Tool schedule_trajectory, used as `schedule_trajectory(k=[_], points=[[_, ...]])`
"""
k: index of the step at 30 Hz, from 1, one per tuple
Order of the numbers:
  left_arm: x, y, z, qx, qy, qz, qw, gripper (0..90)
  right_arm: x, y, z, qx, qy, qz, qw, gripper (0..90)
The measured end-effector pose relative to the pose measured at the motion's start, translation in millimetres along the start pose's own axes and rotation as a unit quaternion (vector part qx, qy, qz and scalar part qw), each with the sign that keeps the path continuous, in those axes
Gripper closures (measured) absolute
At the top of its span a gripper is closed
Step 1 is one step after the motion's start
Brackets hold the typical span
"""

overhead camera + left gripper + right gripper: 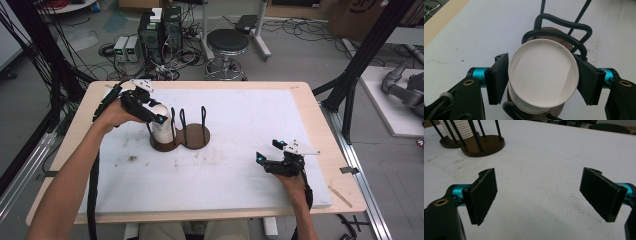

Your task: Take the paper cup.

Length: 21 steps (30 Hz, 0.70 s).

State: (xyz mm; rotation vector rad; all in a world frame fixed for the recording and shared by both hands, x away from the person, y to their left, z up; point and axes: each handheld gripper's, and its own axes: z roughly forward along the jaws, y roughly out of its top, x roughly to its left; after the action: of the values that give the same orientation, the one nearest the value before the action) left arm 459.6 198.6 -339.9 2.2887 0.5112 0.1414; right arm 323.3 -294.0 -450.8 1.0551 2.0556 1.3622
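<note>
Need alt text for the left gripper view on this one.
The left hand-held gripper grips a white paper cup from above, one black pad on each side of its rim. The cup stands on the brown base of a black wire rack on the white table.

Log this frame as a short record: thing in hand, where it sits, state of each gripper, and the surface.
thing: white paper cup, upright
place: in the left ring of the dark wire rack
left gripper: fingers closed on the cup's sides below its rim
right gripper: open, nothing between its fingers, low over the white mat, apart from the rack
surface: scuffed white mat on a wooden table
</note>
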Motion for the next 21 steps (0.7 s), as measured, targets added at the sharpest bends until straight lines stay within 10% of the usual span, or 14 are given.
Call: schedule_trajectory(k=[21], points=[[-8.8, 29.9, -36.6, -0.019, 0.023, 0.002, 0.9996, 35.8, 0.5, 0.2, 0.3, 0.004, 0.001, 0.002, 1.0000, 14.9]])
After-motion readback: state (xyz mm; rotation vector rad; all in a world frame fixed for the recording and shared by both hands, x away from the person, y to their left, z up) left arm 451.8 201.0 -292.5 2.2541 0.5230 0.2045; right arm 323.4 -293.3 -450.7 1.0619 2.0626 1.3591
